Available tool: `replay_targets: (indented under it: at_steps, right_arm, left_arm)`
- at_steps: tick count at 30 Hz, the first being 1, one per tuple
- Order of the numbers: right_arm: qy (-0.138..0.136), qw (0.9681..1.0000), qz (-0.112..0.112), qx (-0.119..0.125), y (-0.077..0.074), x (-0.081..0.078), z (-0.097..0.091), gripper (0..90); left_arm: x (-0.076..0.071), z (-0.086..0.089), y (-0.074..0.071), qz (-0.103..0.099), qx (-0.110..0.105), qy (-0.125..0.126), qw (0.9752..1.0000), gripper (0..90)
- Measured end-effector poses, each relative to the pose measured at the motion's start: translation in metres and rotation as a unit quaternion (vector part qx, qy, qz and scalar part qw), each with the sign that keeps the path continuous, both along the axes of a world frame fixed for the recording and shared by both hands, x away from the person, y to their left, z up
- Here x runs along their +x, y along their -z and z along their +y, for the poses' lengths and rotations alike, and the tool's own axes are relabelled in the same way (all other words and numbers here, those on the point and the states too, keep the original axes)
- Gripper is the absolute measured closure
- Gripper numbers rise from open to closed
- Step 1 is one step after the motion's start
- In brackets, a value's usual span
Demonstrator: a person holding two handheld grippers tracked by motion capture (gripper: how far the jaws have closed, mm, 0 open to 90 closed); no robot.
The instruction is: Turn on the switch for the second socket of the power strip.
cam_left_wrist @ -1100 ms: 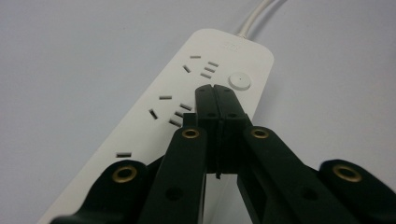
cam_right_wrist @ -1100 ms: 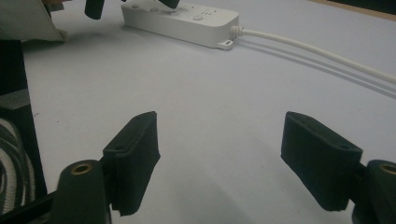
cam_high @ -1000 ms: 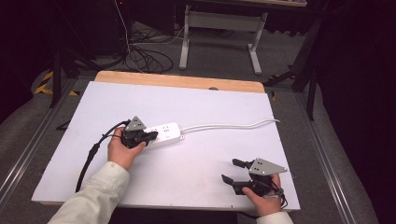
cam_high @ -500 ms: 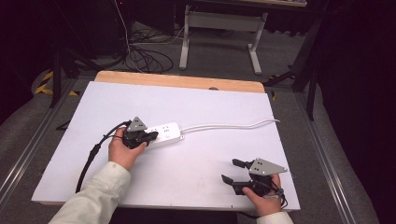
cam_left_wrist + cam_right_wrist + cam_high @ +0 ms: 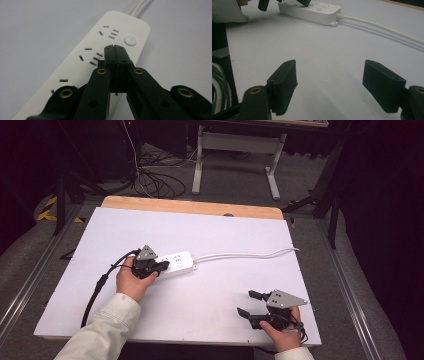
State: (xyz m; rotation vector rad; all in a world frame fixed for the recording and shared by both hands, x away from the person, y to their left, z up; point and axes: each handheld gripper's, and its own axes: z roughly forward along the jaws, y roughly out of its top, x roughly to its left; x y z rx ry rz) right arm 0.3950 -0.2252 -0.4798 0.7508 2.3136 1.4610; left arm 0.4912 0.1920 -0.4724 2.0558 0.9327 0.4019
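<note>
Nothing visibly changes across the high view: the left tongs (image 5: 161,266) sit at the same spot, left of centre, and the right tongs (image 5: 247,303) match their earlier place, lower right.

A lab: black drapes (image 5: 385,195), floor cables (image 5: 150,180), white worktable (image 5: 240,232).

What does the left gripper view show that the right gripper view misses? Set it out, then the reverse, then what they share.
Left gripper view alone: the left gripper with its jaws pressed shut over the power strip, the socket slots, and the round button.

Right gripper view alone: the right gripper with jaws wide apart above the bare table, the strip's side wall, and a long run of its white cable.

Both: the white strip, its cable end and the pale tabletop.
</note>
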Motion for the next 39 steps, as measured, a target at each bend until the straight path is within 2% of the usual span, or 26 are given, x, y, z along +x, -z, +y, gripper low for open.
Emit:
replay_targets:
  at_steps: [6, 19, 21, 32, 34, 39]
  right_arm:
    - [0.001, 1.0000, -0.001, -0.001, -0.0002, -0.0002, 0.0000, 28.1]
    - [0.000, 1.0000, 0.000, -0.002, -0.0001, -0.0003, 0.0001, 28.1]
    - [0.000, 1.0000, 0.000, -0.002, -0.0001, -0.0003, 0.0001, 28.1]
    - [0.000, 1.0000, 0.001, -0.003, 0.0002, -0.0003, 0.0006, 28.0]
    - [0.000, 1.0000, 0.001, -0.003, 0.0002, -0.0004, 0.0007, 28.1]
    - [0.000, 1.0000, 0.001, -0.002, 0.0002, -0.0004, 0.0007, 28.0]
  left_arm:
    - [0.0014, 0.0012, -0.0001, 0.014, -0.010, -0.004, 0.9998, 90.0]
    - [0.0000, -0.0019, 0.0005, -0.001, 0.006, -0.009, 0.9999, 90.0]
    - [-0.0015, -0.0037, 0.0003, -0.010, 0.018, -0.012, 0.9997, 90.0]
    - [-0.0028, -0.0051, 0.0002, -0.003, 0.016, -0.014, 0.9998, 90.0]
    - [-0.0032, -0.0053, -0.0003, -0.007, 0.023, -0.017, 0.9996, 90.0]
    - [-0.0034, -0.0056, -0.0003, -0.007, 0.023, -0.017, 0.9995, 90.0]
